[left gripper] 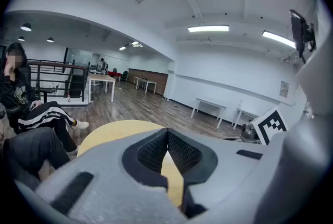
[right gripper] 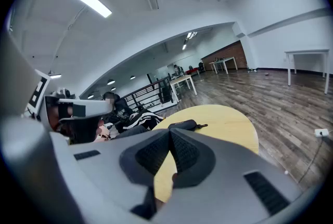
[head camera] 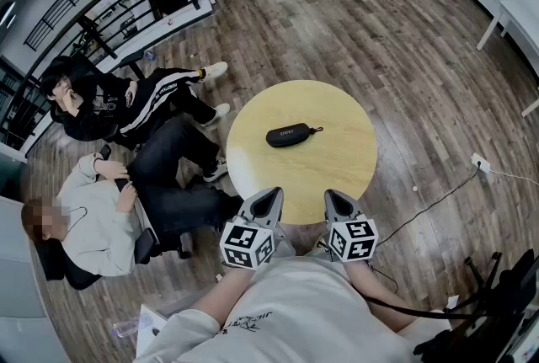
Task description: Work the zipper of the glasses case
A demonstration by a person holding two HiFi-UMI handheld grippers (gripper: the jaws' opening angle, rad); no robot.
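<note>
Jaws of both the left gripper (head camera: 271, 200) and the right gripper (head camera: 335, 201) are pressed together at their tips with nothing between them. Both grippers hang over the near edge of the round yellow table (head camera: 337, 176). The black glasses case (head camera: 288, 135) lies flat near the table's middle, well apart from either gripper, its zipper pull pointing towards the table's right side

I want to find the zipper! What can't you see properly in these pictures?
- Head view: the glasses case is too small to tell whether it is zipped shut or open.
- Left gripper view: the case does not show; the left gripper fills the lower picture.
- Right gripper view: the right gripper covers the case's near edge, and the rest is too small for detail.
</note>
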